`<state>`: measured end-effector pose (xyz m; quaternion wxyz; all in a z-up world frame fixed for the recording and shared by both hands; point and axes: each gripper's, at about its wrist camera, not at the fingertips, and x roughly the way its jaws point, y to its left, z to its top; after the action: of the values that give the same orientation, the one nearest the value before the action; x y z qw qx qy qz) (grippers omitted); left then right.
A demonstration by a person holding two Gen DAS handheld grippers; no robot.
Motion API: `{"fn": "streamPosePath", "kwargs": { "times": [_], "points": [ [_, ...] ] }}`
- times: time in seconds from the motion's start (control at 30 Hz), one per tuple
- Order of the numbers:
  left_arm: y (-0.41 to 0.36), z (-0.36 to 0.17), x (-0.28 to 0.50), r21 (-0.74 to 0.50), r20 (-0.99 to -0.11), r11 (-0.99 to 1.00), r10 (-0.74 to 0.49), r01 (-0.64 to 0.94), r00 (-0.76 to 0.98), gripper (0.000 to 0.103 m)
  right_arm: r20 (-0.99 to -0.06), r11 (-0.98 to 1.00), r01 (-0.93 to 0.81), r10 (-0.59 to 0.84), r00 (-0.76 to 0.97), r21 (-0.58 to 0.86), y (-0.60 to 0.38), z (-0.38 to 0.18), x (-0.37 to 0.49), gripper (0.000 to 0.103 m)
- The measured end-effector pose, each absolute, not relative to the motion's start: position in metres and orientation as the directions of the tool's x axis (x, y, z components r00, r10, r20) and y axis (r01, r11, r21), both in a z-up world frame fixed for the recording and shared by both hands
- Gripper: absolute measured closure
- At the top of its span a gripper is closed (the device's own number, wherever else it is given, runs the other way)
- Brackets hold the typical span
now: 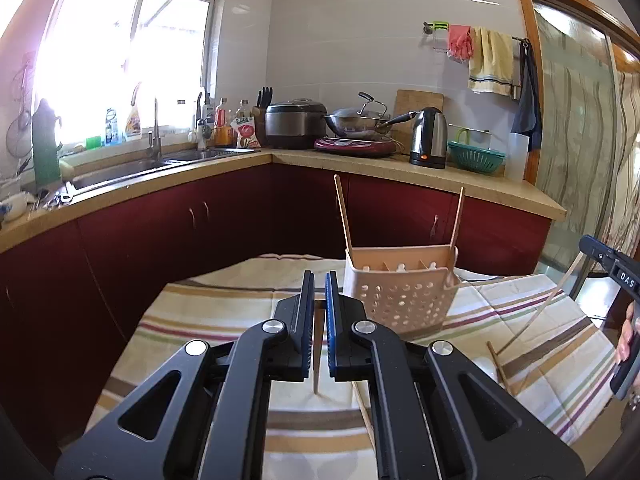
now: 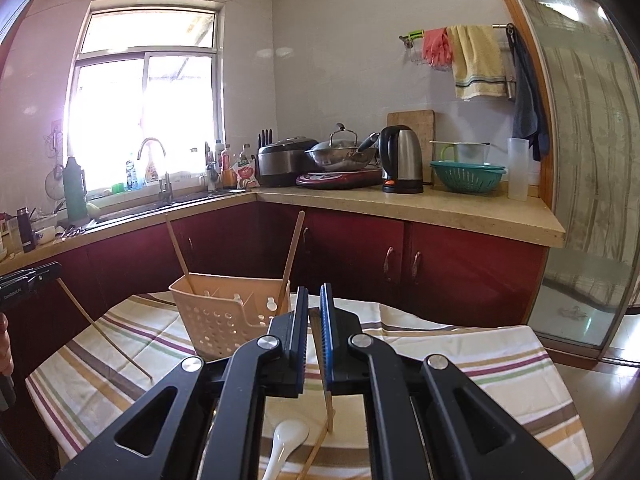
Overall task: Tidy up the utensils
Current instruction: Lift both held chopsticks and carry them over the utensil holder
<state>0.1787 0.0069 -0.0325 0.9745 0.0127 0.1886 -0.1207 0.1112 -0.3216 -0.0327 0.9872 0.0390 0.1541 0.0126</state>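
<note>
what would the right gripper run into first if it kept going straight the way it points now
Most likely the beige utensil basket on the striped tablecloth, which sits just ahead and slightly left of the right gripper. The held chopstick hangs lower and might touch first. Depth is unclear, so it might pass the basket's right edge.

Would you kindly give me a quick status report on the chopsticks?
Left gripper shut on one chopstick; right gripper shut on another. Two already stand in the beige holder. Spoon on the cloth, nothing blocking.
</note>
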Motion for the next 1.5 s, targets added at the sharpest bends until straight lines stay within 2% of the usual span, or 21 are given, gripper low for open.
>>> {"fn": "streamPosePath", "kwargs": {
  "times": [0.33,0.8,1.5],
  "points": [
    [0.008,-0.028,0.213,-0.031,-0.369,0.967,-0.246,0.253,0.896,0.097,-0.325,0.998,-0.017,0.038,0.945,0.068,-0.321,-0.027,0.134,0.096],
    [0.010,-0.025,0.220,-0.035,-0.368,0.966,-0.251,0.256,0.895,0.097,-0.329,0.998,-0.011,0.030,0.944,0.062,-0.322,-0.022,0.142,0.096],
    [0.001,0.029,0.203,-0.027,-0.272,0.949,-0.310,0.315,0.911,0.097,-0.238,0.996,-0.056,0.072,0.969,0.070,-0.317,0.024,0.139,0.096]
  ]
}}
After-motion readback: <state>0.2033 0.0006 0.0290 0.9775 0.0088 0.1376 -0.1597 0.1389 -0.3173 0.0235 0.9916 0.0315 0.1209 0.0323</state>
